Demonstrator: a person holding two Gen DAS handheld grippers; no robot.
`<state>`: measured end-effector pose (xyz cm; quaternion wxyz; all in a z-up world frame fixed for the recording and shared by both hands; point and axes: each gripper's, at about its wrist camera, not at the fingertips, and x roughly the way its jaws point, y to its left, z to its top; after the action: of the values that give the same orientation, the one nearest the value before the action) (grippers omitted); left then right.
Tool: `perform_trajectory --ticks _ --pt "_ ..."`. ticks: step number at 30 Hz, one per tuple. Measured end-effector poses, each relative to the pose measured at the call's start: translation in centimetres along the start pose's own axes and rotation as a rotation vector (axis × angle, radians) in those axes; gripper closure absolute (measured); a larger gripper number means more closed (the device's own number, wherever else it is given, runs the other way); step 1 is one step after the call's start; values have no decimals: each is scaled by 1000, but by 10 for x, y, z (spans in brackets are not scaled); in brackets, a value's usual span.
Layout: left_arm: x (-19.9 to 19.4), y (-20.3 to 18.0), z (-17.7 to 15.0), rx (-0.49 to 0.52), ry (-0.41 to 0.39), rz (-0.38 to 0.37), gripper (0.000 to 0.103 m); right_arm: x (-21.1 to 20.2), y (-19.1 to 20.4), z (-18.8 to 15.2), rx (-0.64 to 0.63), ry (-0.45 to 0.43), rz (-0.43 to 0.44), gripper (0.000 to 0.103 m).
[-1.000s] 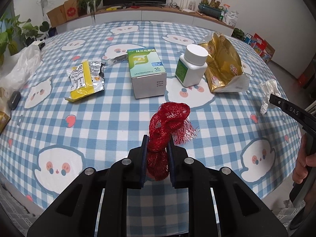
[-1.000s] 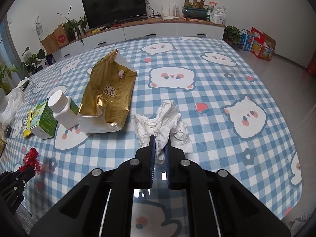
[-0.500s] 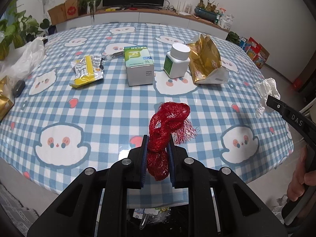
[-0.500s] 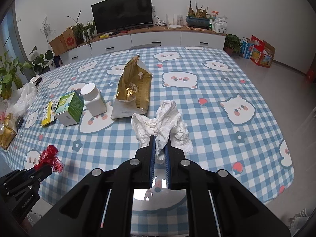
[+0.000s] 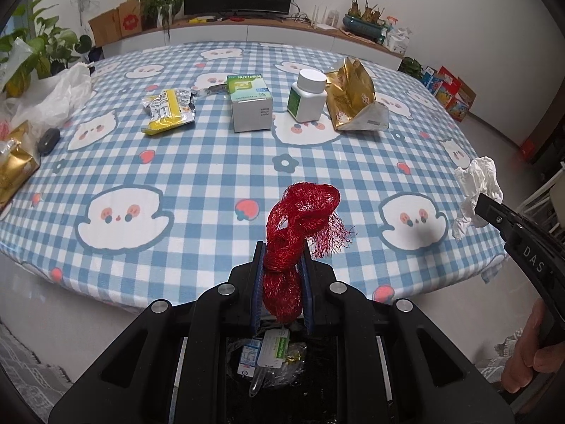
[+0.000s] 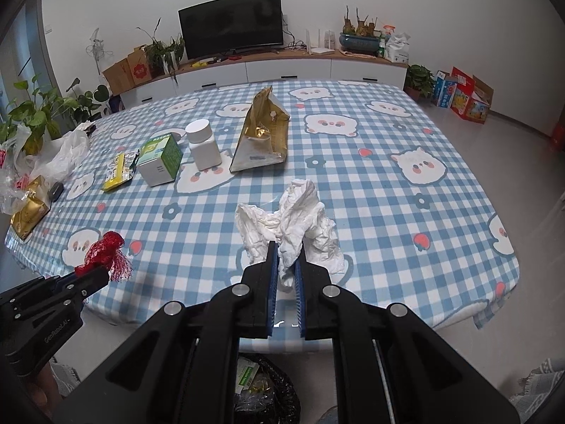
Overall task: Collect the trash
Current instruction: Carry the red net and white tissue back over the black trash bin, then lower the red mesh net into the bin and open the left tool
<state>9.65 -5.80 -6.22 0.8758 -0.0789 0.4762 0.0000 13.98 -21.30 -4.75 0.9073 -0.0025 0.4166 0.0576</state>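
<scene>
Left wrist view: our left claw clamps red net; right claw pinches tissue. Carry step; bin at 6 o'clock below bench edge. Next: centre over bin, release.

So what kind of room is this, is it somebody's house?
Most likely a living room in a home. A big dark television stands on a long low white cabinet by the wall, potted plants sit around, and a table with a blue checked cartoon tablecloth fills the middle.
</scene>
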Motion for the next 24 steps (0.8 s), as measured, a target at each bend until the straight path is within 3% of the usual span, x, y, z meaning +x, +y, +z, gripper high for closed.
perform_trajectory --ticks 24 --pt "-31 -5 -86 15 19 6 86 -39 12 -87 -16 48 9 95"
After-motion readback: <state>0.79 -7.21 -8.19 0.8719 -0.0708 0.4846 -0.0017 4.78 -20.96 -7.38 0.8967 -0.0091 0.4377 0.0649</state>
